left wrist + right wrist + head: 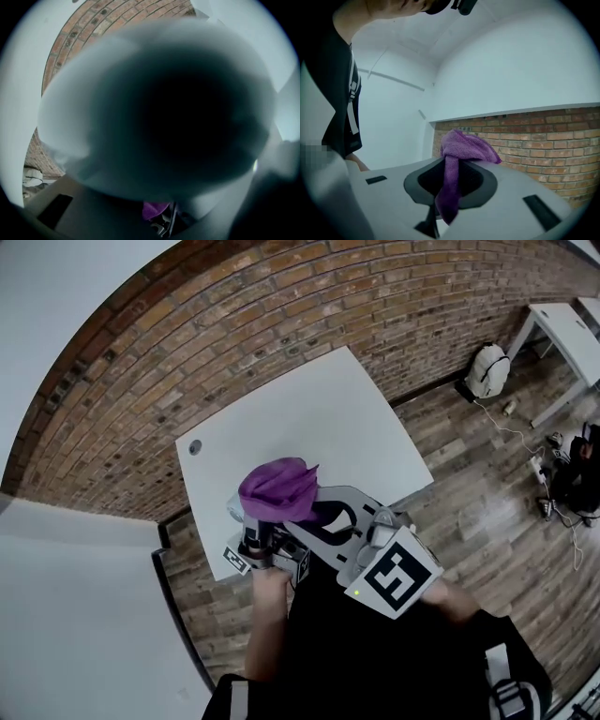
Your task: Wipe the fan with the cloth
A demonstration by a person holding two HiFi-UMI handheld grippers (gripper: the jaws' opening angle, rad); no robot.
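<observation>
Your right gripper (451,186) has its jaws pinched together on the purple cloth (461,146). In its own view a narrow twist of fabric runs up through the gap between the dark pads and opens into a bunched head just beyond the tips. A loose tail trails back on the camera's side of the pinch. The cloth's long axis therefore lies along the jaws, with its bulk pointing away from you toward the brick wall (543,140). Your left gripper (265,534) is much harder to read. Its view is almost wholly filled by a pale, rounded, dark-centred body, close to the lens and out of focus, which looks to be the fan (159,112). A grey jaw shows at lower left and a pale blurred shape at lower right, so the jaws stand partly apart, closed on that body between them. Which way the fan faces, and how its long axis lies, cannot be made out there. A scrap of purple shows beneath it at the bottom edge. In the head view the cloth sits bunched over the left gripper's tips and hides nearly all of the fan; only a pale sliver shows at the cloth's left. Both grippers are close to your body, above the near edge of the white table (309,418). The right gripper's marker cube (396,576) covers most of your right hand.
</observation>
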